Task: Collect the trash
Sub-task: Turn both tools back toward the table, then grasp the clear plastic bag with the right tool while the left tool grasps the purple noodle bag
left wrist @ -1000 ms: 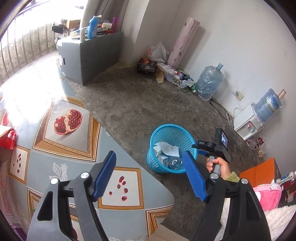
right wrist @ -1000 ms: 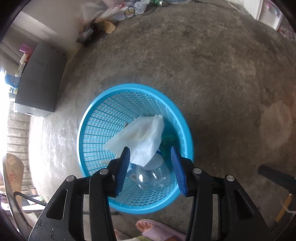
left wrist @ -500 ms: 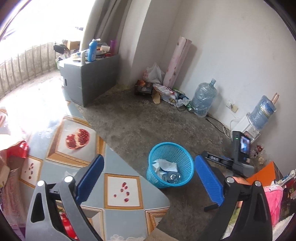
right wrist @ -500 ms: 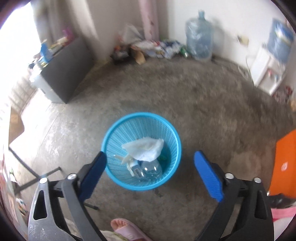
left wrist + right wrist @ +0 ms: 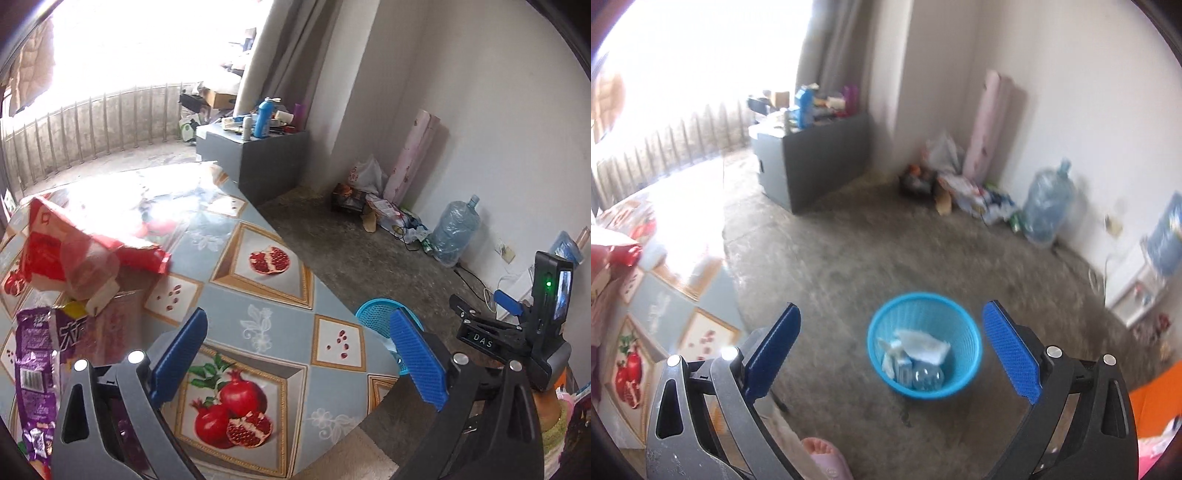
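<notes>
A blue mesh basket stands on the concrete floor, holding a white tissue, a clear bottle and other scraps. My right gripper hangs high above it, wide open, nothing between its fingers. My left gripper is wide open and empty over the pomegranate-print table. On the table's left lie a purple snack wrapper, a red carton and a clear plastic cup. The basket shows just past the table's edge, behind the left gripper's right finger. The right gripper's body is at far right.
A grey cabinet loaded with bottles stands by the balcony railing. Bags, a pink roll and a large water jug line the far wall. A water dispenser stands at right, an orange box lower right. A pink slipper is below me.
Both grippers opened wide. The right one rose well away from the basket after letting the tissue drop in. The left one swung left and up, bringing the table's trash into view.
</notes>
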Action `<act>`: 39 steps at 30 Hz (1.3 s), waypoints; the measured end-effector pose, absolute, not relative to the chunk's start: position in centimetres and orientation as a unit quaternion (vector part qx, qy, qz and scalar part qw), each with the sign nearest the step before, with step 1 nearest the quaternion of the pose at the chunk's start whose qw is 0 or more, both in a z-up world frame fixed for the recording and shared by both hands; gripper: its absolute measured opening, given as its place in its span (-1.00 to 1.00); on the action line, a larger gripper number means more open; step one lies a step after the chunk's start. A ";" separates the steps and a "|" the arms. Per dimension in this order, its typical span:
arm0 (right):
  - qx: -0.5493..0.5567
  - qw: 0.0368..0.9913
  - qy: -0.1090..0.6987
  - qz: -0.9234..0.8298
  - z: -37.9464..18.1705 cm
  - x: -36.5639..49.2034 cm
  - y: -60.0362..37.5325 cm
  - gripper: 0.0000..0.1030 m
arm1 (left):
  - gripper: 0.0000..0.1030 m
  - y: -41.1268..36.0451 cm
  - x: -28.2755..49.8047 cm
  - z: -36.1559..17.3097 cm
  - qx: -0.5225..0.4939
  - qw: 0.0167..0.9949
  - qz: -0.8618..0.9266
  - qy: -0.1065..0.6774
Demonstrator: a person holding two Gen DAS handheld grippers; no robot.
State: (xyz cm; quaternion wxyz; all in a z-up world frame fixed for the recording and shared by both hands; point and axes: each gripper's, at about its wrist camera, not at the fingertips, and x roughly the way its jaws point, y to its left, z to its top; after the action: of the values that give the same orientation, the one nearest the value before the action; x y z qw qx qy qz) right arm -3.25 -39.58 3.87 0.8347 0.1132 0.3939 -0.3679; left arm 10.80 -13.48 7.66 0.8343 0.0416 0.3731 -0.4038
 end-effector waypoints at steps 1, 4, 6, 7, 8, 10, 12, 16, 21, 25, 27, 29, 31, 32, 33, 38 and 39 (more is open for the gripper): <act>0.109 0.842 0.385 -0.361 4.5 -3.1 -39.0 0.84 | 0.88 -12.2 10.9 7.9 0.036 0.842 -0.391 0.370; 0.124 0.875 0.350 -0.311 6.1 -3.1 -37.9 0.84 | 0.88 -7.8 11.2 8.5 0.026 0.869 -0.343 0.356; 0.140 0.901 0.321 -0.257 7.1 -3.2 -37.3 0.84 | 0.88 -5.1 11.3 8.8 0.023 0.884 -0.314 0.346; 0.144 0.909 0.309 -0.239 7.6 -3.2 -37.0 0.84 | 0.88 -3.8 11.3 8.8 0.021 0.890 -0.299 0.342; 0.143 0.914 0.302 -0.230 7.9 -3.1 -36.8 0.84 | 0.88 -2.3 11.3 8.8 0.019 0.896 -0.286 0.338; 0.134 0.922 0.292 -0.216 8.4 -2.5 -35.7 0.84 | 0.88 -0.1 11.2 8.6 0.013 0.903 -0.271 0.334; 0.133 0.927 0.291 -0.195 8.6 -1.8 -34.6 0.84 | 0.88 1.8 11.1 8.3 0.008 0.907 -0.262 0.331; 0.155 0.931 0.301 -0.138 8.6 0.2 -32.3 0.84 | 0.88 5.3 11.1 7.4 -0.007 0.912 -0.249 0.327; 0.189 0.920 0.336 -0.077 7.9 3.0 -29.2 0.60 | 0.88 7.0 11.5 6.6 -0.019 0.913 -0.244 0.326; 0.219 0.903 0.368 -0.036 6.8 4.9 -27.5 0.37 | 0.70 7.5 12.7 5.7 -0.039 0.909 -0.244 0.335; 0.238 0.892 0.384 -0.012 6.1 6.0 -26.8 0.28 | 0.47 7.6 13.6 5.2 -0.054 0.904 -0.250 0.343; 0.263 0.877 0.403 0.012 5.1 7.0 -26.3 0.17 | 0.28 7.3 14.9 4.3 -0.067 0.898 -0.255 0.353; 0.287 0.858 0.425 0.036 3.9 8.4 -26.0 0.08 | 0.06 6.8 16.5 3.2 -0.077 0.890 -0.256 0.370; 0.300 0.847 0.436 0.050 3.2 9.4 -25.7 0.05 | -0.07 6.6 17.2 2.7 -0.079 0.886 -0.256 0.379; 0.311 0.838 0.444 0.059 2.6 10.1 -25.5 0.02 | -0.21 6.2 17.9 2.1 -0.078 0.883 -0.255 0.387; 0.369 0.785 0.489 0.093 -1.1 13.8 -24.6 -0.13 | -0.59 3.7 20.7 -0.3 -0.052 0.873 -0.253 0.414; 0.377 0.776 0.497 0.098 -1.8 14.4 -24.4 -0.14 | -0.67 3.3 21.0 -0.8 -0.047 0.870 -0.251 0.422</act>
State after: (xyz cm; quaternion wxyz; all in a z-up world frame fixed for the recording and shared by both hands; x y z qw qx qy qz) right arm 14.41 -24.39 -1.82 0.7758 0.3767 0.4966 0.0980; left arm 21.03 3.30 -0.76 0.8701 -0.0473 0.4217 -0.2509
